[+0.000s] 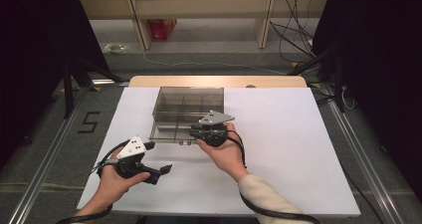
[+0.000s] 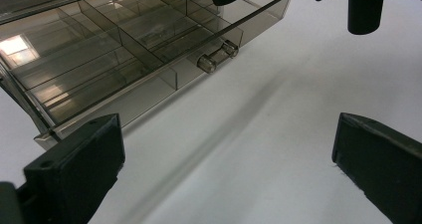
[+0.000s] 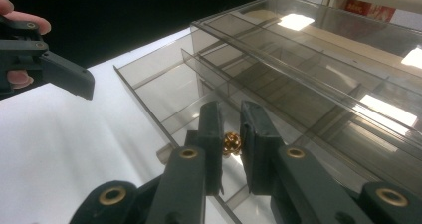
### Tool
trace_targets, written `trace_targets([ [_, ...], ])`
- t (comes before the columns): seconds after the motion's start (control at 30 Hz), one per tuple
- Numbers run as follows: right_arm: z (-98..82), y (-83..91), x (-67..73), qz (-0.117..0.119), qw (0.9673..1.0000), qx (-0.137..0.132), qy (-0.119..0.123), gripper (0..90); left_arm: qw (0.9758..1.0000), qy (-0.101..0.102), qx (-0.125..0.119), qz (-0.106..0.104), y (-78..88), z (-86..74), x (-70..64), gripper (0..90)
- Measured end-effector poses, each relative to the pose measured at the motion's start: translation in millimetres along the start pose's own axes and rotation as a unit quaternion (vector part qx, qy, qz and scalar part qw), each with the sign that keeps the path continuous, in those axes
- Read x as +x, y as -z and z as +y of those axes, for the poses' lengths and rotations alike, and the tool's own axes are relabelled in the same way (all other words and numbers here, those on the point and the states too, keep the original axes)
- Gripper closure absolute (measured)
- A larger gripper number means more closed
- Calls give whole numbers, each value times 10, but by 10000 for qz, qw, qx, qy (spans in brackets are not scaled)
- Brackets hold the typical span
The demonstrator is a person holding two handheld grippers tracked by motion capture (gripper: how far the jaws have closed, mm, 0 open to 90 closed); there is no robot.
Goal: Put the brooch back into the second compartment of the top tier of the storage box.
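**High view: smoked plastic drawer box pulled open, small gold piece pinched above it**

High view shows a translucent smoke-grey compartment box (image 1: 188, 106) standing on a white table sheet (image 1: 278, 149), with its shallow drawer (image 1: 171, 132) slid out toward the person. Dividers split the drawer into several cells; the cells seen in the left gripper view look bare, showing no more than reflections of ceiling lights. A clear bar handle (image 2: 217, 56) sits on the drawer's front wall.

Right gripper (image 3: 231, 134) hangs over the front edge of the drawer, near the handle. Its jaws stand narrow, closed on a small shiny gold-coloured object (image 3: 232, 143), rounded and knobbly; what it is exactly cannot be told. The object is held just above a front cell of the drawer, not resting in it.

Left gripper (image 1: 160, 171) lies in front of the drawer and to its left, apart from the box, above bare sheet. In the left gripper view its jaws stand wide apart, with nothing between them.

On the floor left of the box, the figure "5" (image 1: 88, 122) is marked in dark tape. Beyond the box, a red package (image 1: 162, 28) sits under a wooden shelf frame (image 1: 199, 10); its printing is too small to read.
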State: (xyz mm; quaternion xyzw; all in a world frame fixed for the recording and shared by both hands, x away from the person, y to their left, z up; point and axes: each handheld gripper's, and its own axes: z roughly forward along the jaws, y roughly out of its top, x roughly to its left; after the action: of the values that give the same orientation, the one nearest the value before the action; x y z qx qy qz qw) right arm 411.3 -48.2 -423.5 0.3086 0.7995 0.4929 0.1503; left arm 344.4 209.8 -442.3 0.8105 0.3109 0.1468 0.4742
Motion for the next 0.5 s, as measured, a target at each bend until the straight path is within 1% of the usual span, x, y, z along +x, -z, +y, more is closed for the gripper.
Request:
trace_targets([
  [0.23,9,-32,24,15,10000,12,10,807,10000,0,1,-4,-1,-1,0,0],
  [0.5,7,-55,20,10,10000,19,5,807,10000,1,2,-3,-4,-2,0,0],
])
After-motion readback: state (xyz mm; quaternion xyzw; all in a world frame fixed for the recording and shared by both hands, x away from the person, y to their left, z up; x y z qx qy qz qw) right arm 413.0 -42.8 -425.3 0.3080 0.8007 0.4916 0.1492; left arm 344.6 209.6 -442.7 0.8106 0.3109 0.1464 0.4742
